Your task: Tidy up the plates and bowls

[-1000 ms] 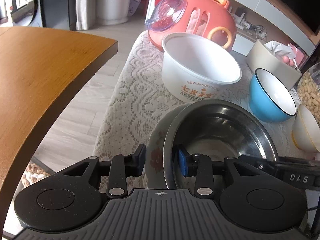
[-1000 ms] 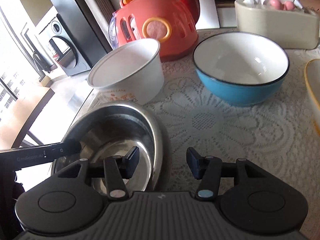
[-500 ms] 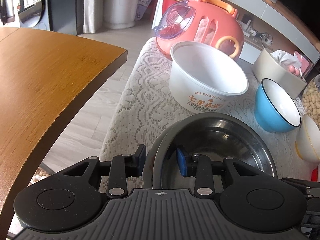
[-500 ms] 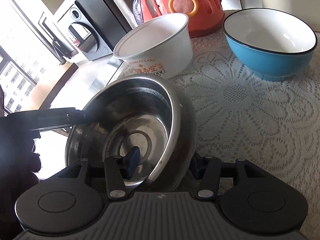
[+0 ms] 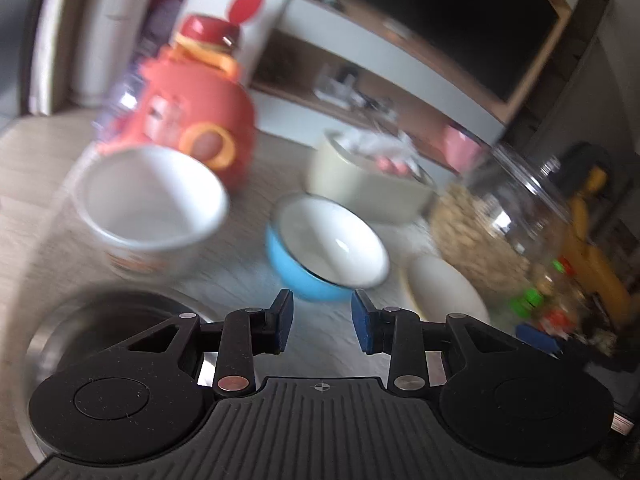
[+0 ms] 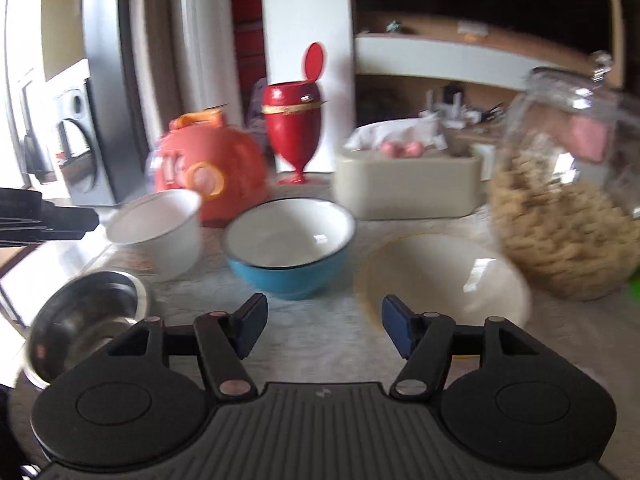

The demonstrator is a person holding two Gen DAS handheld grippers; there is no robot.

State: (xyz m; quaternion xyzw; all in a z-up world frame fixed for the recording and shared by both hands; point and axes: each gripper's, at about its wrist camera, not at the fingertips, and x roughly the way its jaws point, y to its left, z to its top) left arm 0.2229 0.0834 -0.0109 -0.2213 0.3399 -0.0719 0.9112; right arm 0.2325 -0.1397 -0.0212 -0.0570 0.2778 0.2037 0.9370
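Observation:
Both views are motion-blurred. A steel bowl [image 5: 108, 320] sits on the lace-covered table at the lower left; it also shows in the right wrist view [image 6: 88, 320]. Behind it stand a white tub [image 5: 148, 212] [image 6: 160, 232], a blue bowl [image 5: 324, 256] [image 6: 288, 248] and a cream bowl [image 5: 444, 292] [image 6: 444, 284]. My left gripper [image 5: 322, 320] is open and empty, to the right of the steel bowl and just short of the blue bowl. My right gripper [image 6: 322, 328] is open and empty, between the blue and cream bowls.
An orange toy case [image 5: 192, 112] [image 6: 212, 176], a beige tissue box [image 5: 368, 184] [image 6: 404, 188] and a glass jar of nuts [image 5: 500, 208] [image 6: 560, 200] stand at the back. A red goblet [image 6: 294, 124] is behind them.
Both grippers let go of the steel bowl, opened, and swung up and right. The bowl now rests on the table to their left.

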